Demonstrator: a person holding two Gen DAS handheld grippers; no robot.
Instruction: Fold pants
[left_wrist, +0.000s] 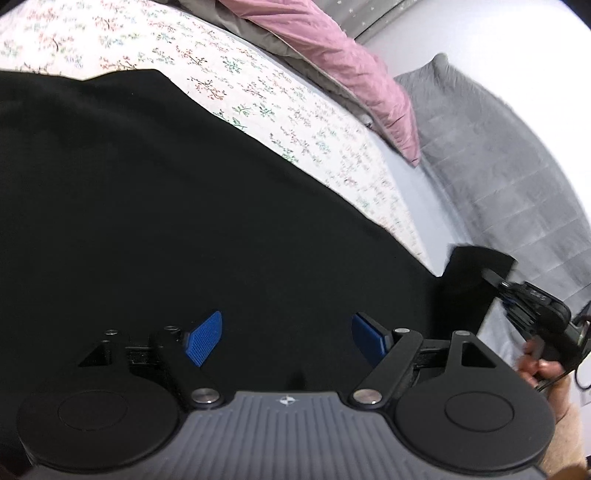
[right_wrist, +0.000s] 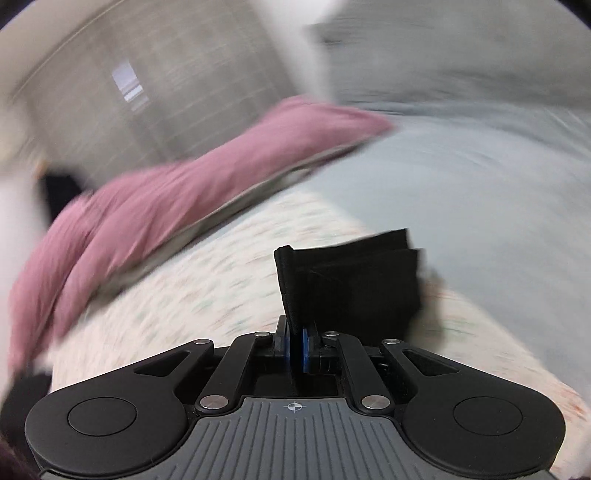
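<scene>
Black pants (left_wrist: 155, 206) lie spread on a floral bedspread (left_wrist: 236, 70) and fill most of the left wrist view. My left gripper (left_wrist: 286, 338) is open just above the pants, blue pads apart, nothing between them. My right gripper (right_wrist: 295, 349) is shut on a folded edge of the black pants (right_wrist: 354, 284) and holds it lifted above the bed. In the left wrist view the right gripper (left_wrist: 532, 306) shows at the far right with that black cloth corner (left_wrist: 472, 280).
A pink blanket (left_wrist: 351, 70) over a grey one lies along the far side of the bed. A grey quilted cover (left_wrist: 495, 155) lies on the pale blue sheet (right_wrist: 461, 184) to the right. The right wrist view is motion-blurred.
</scene>
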